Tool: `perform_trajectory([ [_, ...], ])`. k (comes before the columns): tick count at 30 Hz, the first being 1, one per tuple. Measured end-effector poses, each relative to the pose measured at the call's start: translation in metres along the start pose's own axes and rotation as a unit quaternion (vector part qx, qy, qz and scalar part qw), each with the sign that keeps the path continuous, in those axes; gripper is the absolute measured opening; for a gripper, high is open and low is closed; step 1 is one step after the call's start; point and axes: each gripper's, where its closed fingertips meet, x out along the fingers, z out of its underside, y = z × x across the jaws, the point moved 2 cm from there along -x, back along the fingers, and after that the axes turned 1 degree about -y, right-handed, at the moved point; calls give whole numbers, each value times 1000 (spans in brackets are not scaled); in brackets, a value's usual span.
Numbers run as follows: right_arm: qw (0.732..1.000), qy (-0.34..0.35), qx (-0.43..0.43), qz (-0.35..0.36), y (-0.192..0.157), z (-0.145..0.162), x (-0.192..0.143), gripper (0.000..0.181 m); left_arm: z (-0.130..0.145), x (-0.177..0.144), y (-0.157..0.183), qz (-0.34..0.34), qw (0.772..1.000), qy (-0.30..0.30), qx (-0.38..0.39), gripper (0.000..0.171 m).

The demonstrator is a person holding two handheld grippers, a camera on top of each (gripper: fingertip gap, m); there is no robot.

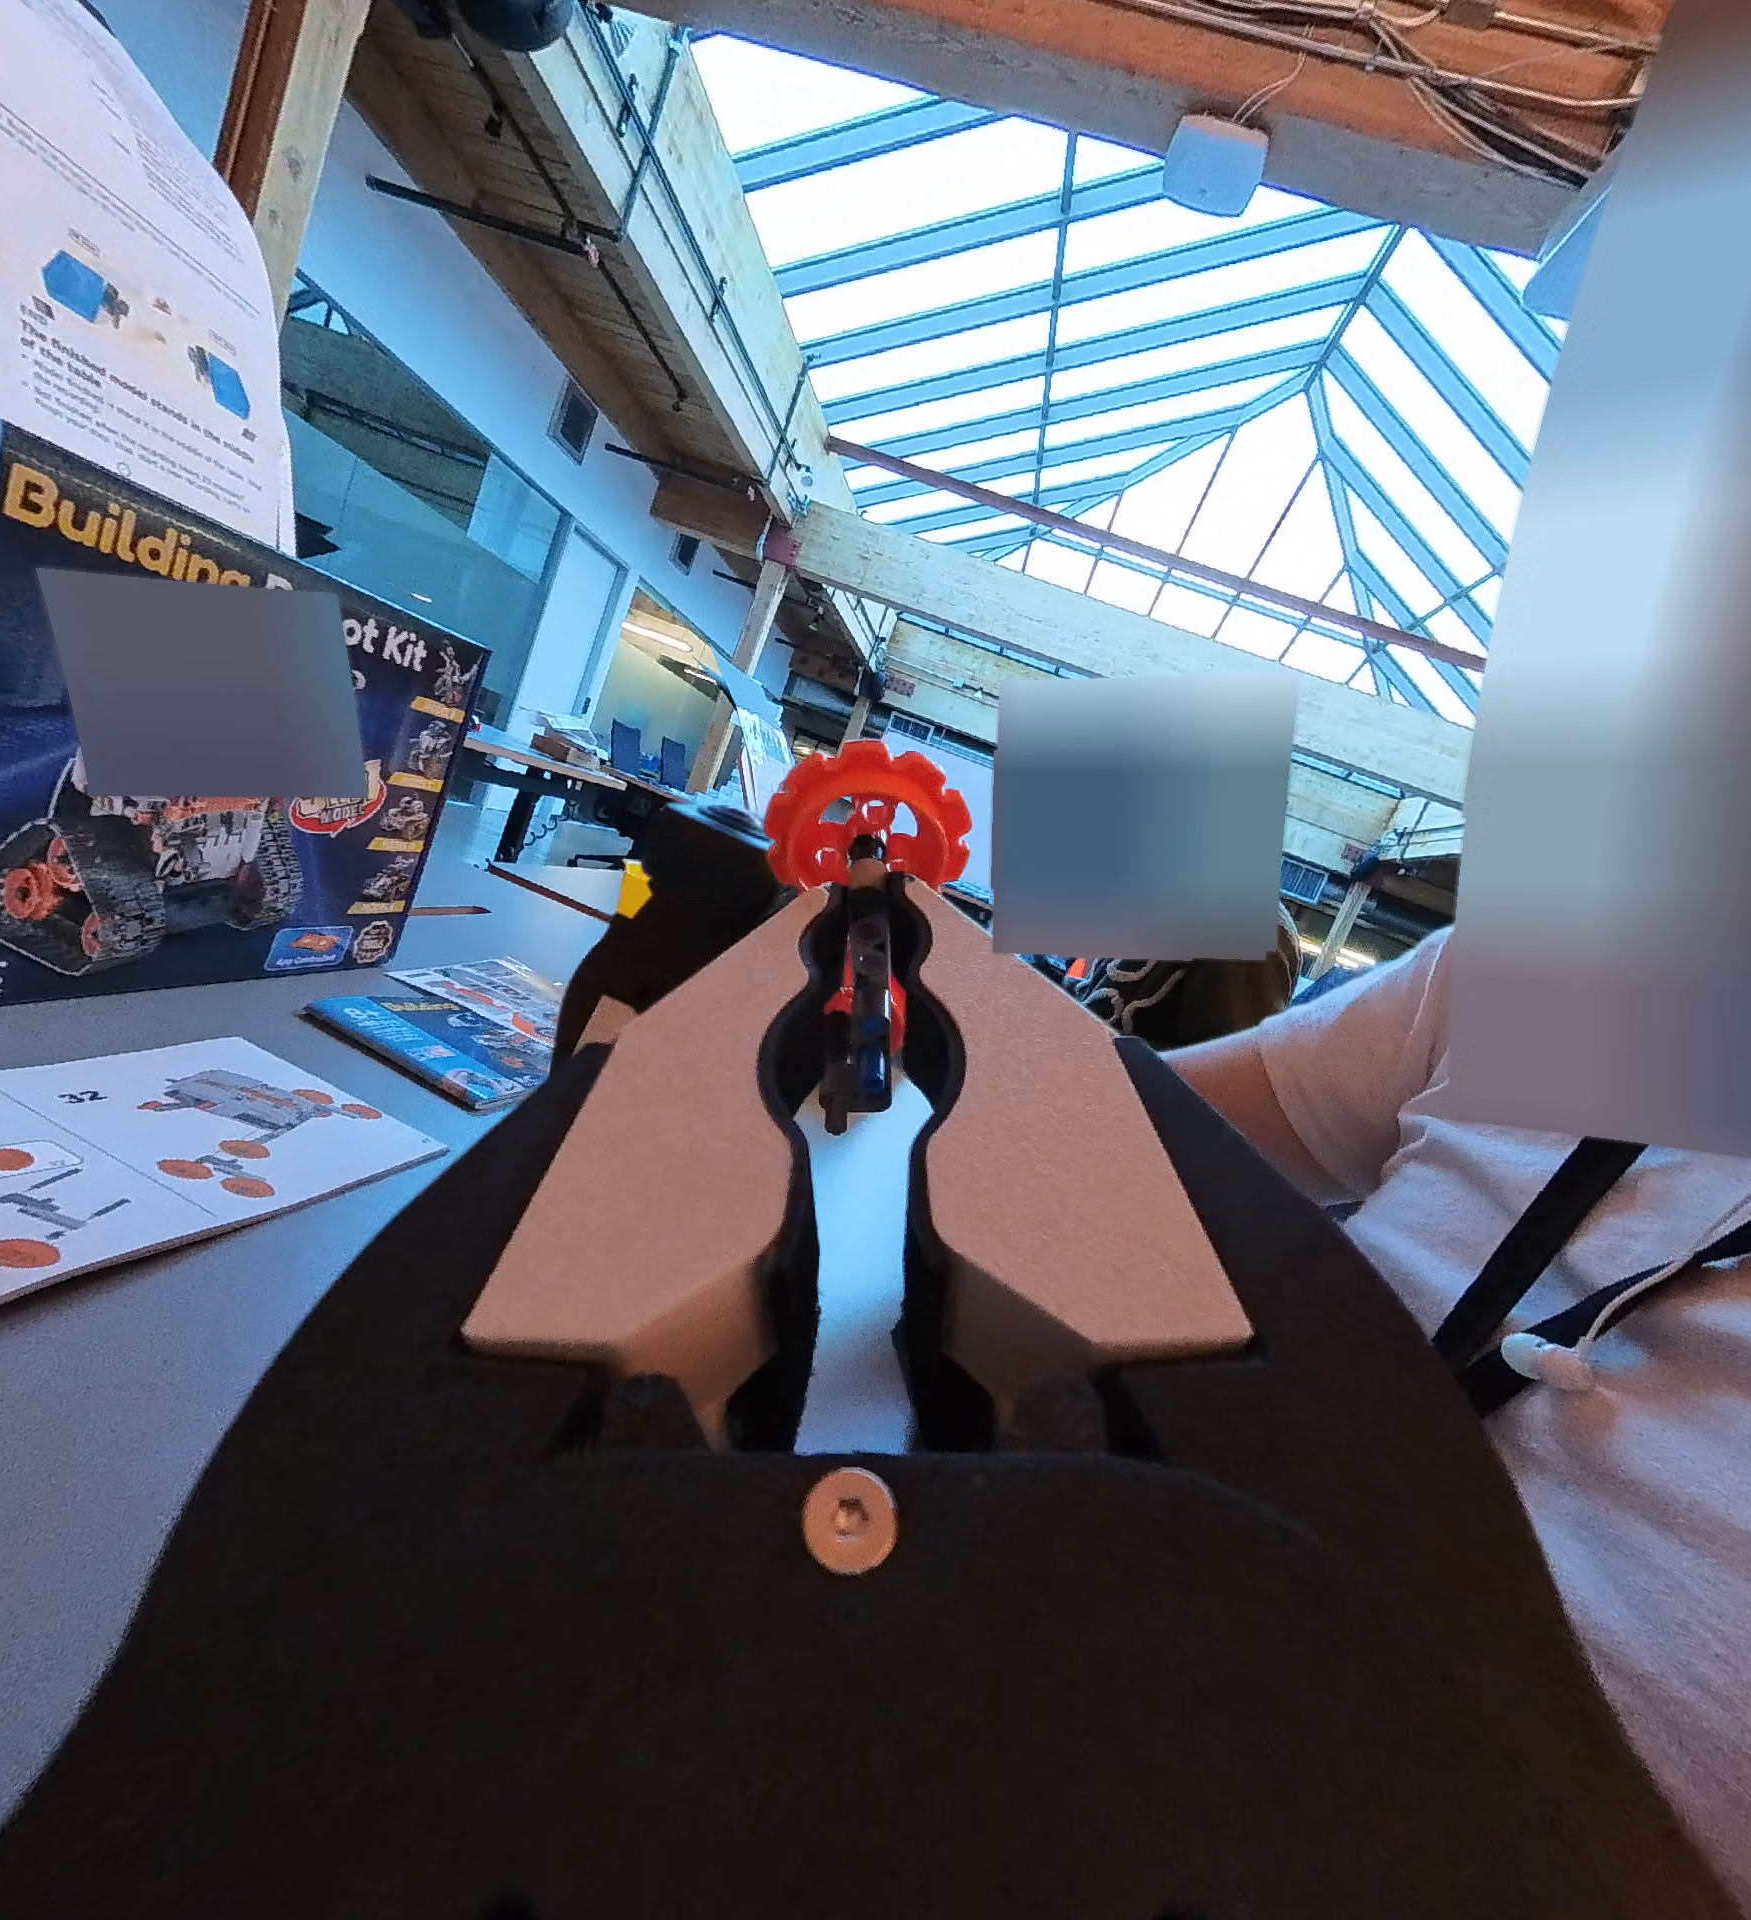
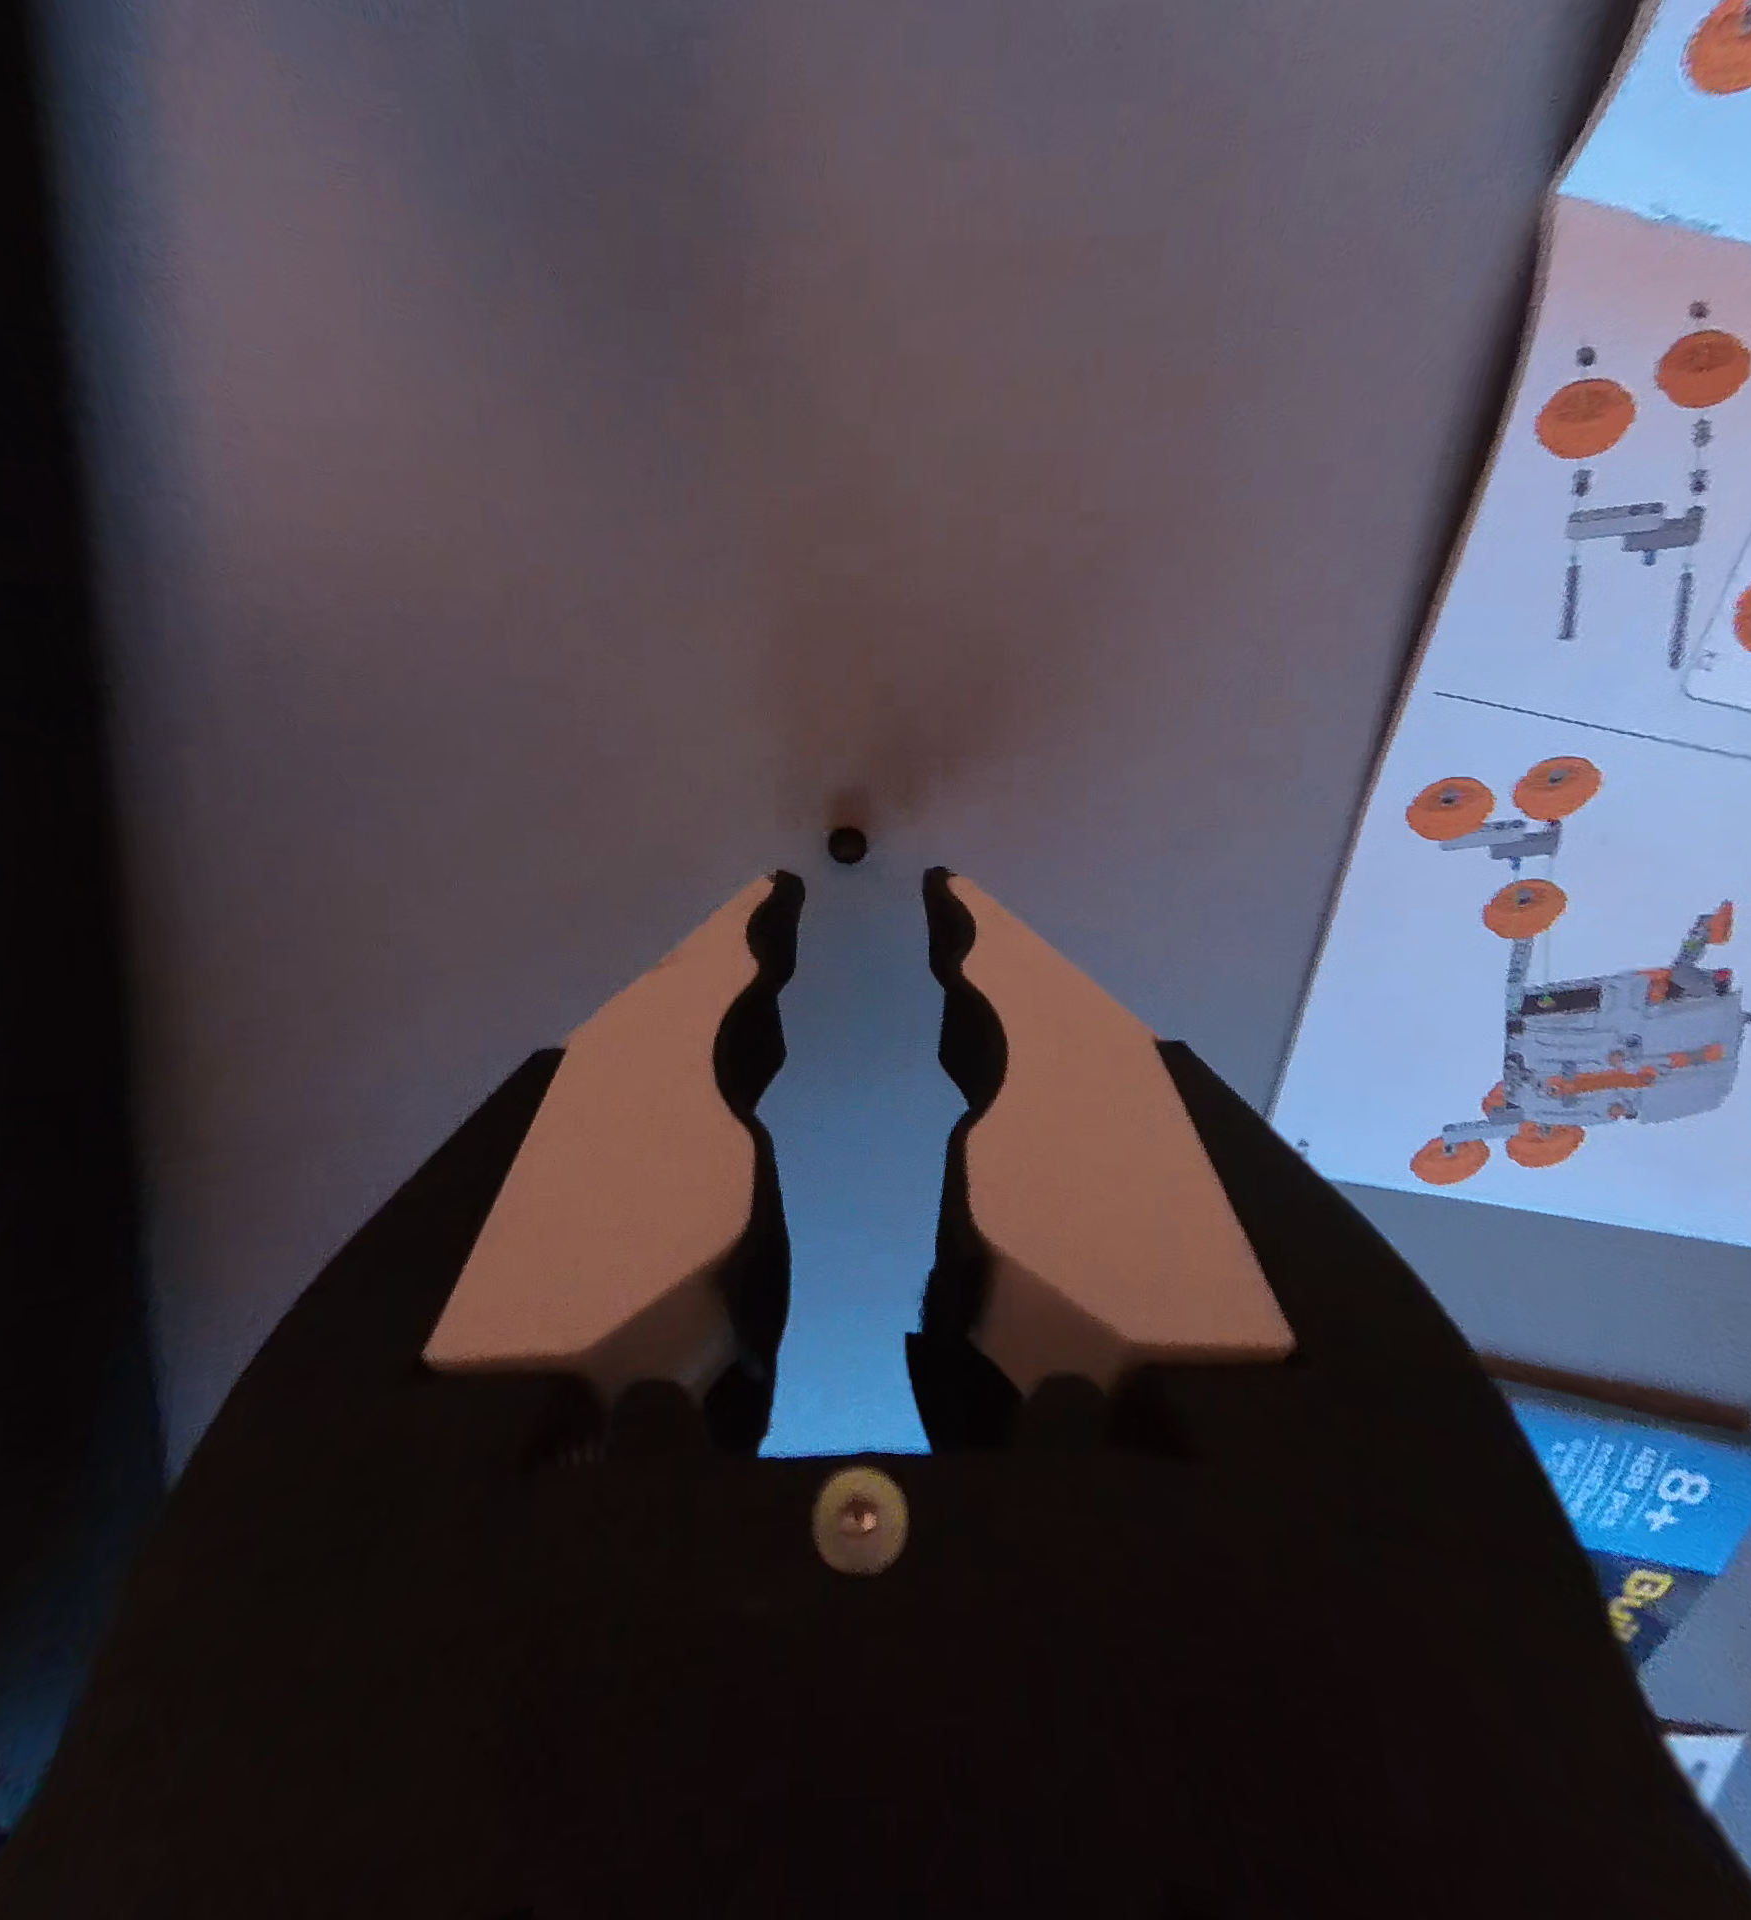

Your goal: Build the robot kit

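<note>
My left gripper point(image 1: 863, 894) is tilted upward and shut on a small black axle assembly point(image 1: 863, 997) with blue and orange bits. An orange toothed wheel point(image 1: 867, 816) sits on its far end, just past the fingertips. The other gripper's black body point(image 1: 684, 904) shows behind it to the left. My right gripper point(image 2: 855, 878) is open and empty, pointing down at the grey table point(image 2: 642, 468). A tiny black round piece point(image 2: 846, 844) lies on the table just beyond its fingertips, between them.
An open instruction booklet point(image 1: 154, 1153) lies on the table at left, also at the right edge of the right wrist view point(image 2: 1619, 727). A dark kit box point(image 1: 185, 790) stands behind it, with a thin blue booklet point(image 1: 445, 1034) nearby. A person in a light hoodie point(image 1: 1629, 1455) is at right. About 25 centimeters separates my left fingertips from my right.
</note>
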Motion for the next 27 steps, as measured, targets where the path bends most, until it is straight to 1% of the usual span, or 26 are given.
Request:
perform_trajectory([
  [2, 1000, -17, -19, -13, -2, 1, 3, 22, -1, 0, 1, 3, 1000, 2, -1, 5],
  [4, 999, -26, -39, -12, -1, 1, 5, 19, -1, -1, 1, 6, 1000, 2, -1, 5],
  [9, 998, -34, -53, -20, 1, 0, 6, 14, 3, 1, 0, 7, 1000, -9, -9, 5],
  [14, 997, -32, -60, -32, -1, -3, 7, 13, 4, 1, 1, 11, 1000, -12, -11, 5],
  [27, 997, -39, -68, -27, 2, -6, 8, 13, 6, 0, -1, 12, 1000, -13, -19, 5],
])
